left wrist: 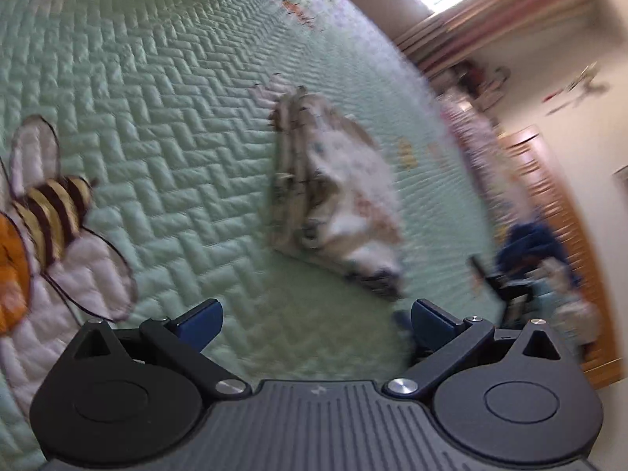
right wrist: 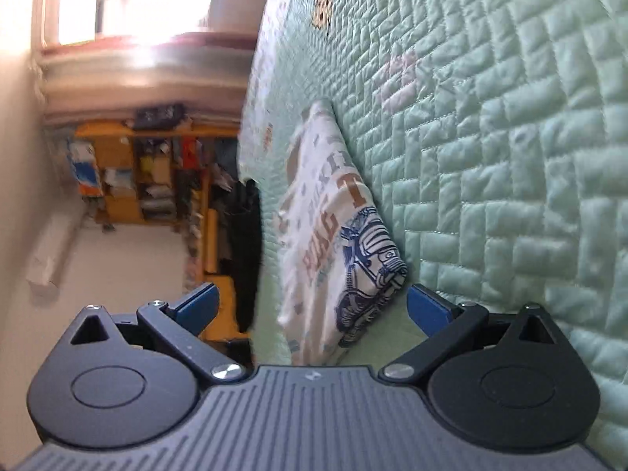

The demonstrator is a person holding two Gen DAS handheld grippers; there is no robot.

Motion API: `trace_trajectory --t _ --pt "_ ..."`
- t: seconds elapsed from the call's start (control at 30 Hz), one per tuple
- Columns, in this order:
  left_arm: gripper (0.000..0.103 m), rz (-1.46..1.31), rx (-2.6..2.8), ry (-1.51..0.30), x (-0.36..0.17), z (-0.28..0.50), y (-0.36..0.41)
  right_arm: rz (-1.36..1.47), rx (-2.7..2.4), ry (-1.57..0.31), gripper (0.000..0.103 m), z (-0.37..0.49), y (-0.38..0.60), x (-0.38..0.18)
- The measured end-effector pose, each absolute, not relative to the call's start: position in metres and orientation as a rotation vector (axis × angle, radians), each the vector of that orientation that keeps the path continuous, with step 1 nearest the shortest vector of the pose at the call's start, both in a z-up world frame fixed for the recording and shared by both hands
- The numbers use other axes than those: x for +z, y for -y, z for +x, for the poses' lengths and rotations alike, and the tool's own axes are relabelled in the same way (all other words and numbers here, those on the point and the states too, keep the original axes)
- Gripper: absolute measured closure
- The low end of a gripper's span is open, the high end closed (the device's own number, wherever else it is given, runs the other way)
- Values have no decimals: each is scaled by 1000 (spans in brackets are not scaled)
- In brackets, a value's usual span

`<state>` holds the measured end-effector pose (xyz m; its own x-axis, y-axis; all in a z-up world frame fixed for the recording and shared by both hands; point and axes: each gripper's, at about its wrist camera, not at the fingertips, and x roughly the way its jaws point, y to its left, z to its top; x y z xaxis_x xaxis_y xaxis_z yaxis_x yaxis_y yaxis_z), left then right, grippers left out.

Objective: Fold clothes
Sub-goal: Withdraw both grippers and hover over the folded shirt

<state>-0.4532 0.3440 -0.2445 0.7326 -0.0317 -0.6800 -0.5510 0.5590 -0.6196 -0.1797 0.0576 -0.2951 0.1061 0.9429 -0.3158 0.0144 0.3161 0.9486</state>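
Both claws (left wrist: 314, 324) (right wrist: 312, 310) spread wide w/ nothing held, folded tee (right wrist: 337, 243) on green quilt (right wrist: 510, 157), bee patch (left wrist: 51, 216) nearby

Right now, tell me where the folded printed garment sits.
The folded printed garment lies on the green quilted bedspread, just ahead of the open right gripper. In the left wrist view it is mid-frame, right of the bee appliqué.

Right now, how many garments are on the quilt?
1. A folded printed garment lies on the green quilt, ahead of both the open left gripper and open right gripper. More may lie outside the views.
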Motion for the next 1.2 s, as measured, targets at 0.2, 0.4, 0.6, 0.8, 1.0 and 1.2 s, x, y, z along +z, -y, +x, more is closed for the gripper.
trace_trajectory --t 0.2,0.4,0.6,0.8,1.0,1.2 --pt "1 -666 450 -858 -226 -422 -317 659 874 -1184 2 -215 -66 -247" --pt "1 -497 463 -873 -188 -396 -294 341 841 -998 2 -230 -97 -178" --pt "1 -495 491 -912 -185 -412 -280 199 823 -1027 2 -239 -105 -177" --pt "1 -483 541 -975 -186 -421 -271 156 844 -1045 2 -257 -107 -176" --pt "1 -415 565 -983 -166 -404 -271 69 837 -989 2 -255 -116 -153" --pt "1 -384 575 -1054 -177 -377 -280 -32 789 -1011 2 -238 -141 -152"
